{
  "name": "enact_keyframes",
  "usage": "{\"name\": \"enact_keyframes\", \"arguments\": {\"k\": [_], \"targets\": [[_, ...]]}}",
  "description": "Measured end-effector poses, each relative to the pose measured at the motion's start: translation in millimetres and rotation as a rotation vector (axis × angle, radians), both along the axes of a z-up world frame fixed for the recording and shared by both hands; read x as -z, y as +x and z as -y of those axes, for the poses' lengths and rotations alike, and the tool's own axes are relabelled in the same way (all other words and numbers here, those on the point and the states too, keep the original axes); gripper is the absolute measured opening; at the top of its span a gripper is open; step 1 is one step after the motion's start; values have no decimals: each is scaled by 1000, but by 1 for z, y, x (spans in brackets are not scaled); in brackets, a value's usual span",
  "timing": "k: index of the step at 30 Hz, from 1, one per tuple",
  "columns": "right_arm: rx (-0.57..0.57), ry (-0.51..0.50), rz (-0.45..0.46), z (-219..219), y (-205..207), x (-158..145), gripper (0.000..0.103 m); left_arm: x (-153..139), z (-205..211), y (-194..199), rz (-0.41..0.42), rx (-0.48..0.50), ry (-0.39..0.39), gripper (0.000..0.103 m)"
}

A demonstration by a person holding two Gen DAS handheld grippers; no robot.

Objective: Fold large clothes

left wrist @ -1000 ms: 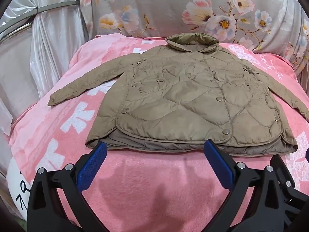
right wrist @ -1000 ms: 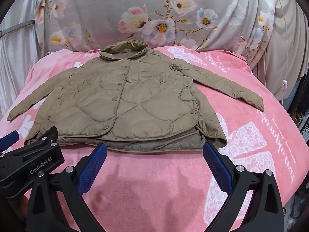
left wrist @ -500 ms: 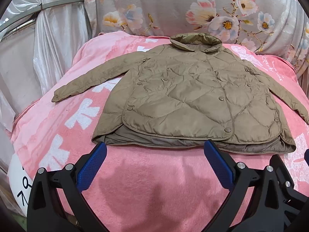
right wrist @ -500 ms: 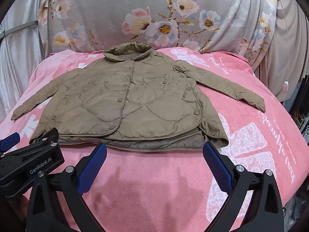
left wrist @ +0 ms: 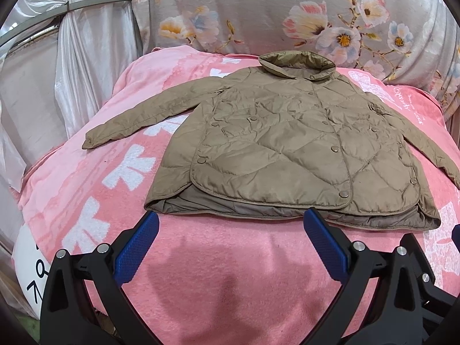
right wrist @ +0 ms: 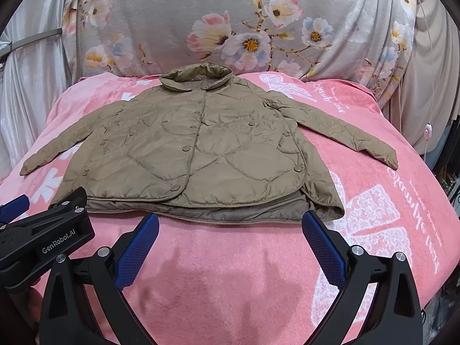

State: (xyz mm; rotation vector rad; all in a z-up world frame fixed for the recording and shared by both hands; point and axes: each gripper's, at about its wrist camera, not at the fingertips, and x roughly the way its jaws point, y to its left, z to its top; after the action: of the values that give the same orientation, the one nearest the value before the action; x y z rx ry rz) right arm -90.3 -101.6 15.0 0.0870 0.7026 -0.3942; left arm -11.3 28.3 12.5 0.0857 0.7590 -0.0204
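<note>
Fingers of both grippers, left gripper (left wrist: 228, 227) and right gripper (right wrist: 230, 227), spread wide, empty, at lower frame; slippery quilted jacket (left wrist: 287, 146) may slide on pink blanket (left wrist: 230, 273).

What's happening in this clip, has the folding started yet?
Not yet. A tan quilted jacket lies flat and snapped shut on a pink blanket, collar away from the cameras, both sleeves spread out to the sides. The left gripper and right gripper hover just short of the hem, side by side, fingers wide open and holding nothing. No fold is made; neither gripper touches the jacket.
</note>
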Motion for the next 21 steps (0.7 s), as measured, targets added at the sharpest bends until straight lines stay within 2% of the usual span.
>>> {"name": "enact_keyframes", "arguments": {"k": [21], "targets": [[1,1,0,-1,-1,1,98,1,0,0,0,0,0,98]]}}
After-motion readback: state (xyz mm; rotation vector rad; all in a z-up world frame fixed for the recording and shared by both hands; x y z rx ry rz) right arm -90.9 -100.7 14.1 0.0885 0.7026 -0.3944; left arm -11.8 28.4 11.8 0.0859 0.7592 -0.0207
